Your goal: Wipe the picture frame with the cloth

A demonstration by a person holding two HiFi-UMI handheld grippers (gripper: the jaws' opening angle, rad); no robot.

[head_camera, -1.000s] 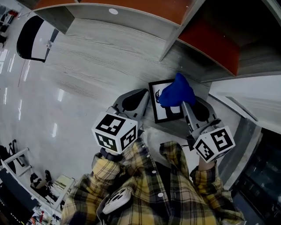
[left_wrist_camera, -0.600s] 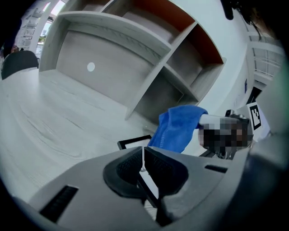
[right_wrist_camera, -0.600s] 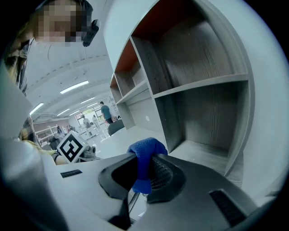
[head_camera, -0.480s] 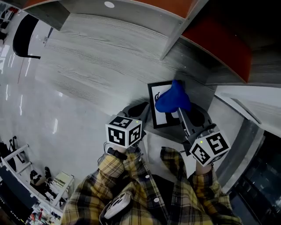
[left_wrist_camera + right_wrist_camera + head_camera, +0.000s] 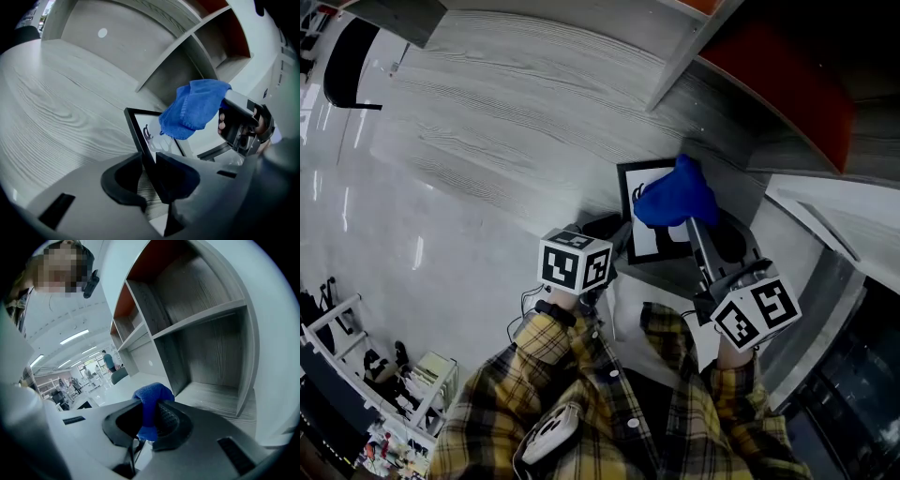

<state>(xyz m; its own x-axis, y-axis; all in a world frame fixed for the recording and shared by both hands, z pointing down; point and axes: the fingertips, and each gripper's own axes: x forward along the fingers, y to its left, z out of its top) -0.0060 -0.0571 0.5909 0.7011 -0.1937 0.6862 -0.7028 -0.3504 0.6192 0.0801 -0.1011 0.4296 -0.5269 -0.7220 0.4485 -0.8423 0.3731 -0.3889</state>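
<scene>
A black picture frame (image 5: 628,202) with a white picture stands over the grey desk, and my left gripper (image 5: 602,228) is shut on its lower left edge. In the left gripper view the picture frame (image 5: 135,126) runs up from between the jaws of my left gripper (image 5: 149,174). A blue cloth (image 5: 675,195) hangs against the frame's upper right part, pinched in my right gripper (image 5: 698,225). The left gripper view shows the blue cloth (image 5: 194,108) draped over the frame's glass. In the right gripper view the cloth (image 5: 150,401) bulges out between the jaws of my right gripper (image 5: 149,420).
A grey wooden desk (image 5: 506,122) stretches to the left. Shelf compartments with orange backs (image 5: 778,84) rise behind the frame. A black chair (image 5: 342,61) stands at the far left. Open shelf cubbies (image 5: 206,348) fill the right gripper view.
The left gripper has drawn in toward the frame's lower left edge. The right gripper with the cloth has shifted slightly on the frame. The head view has tilted a little.
</scene>
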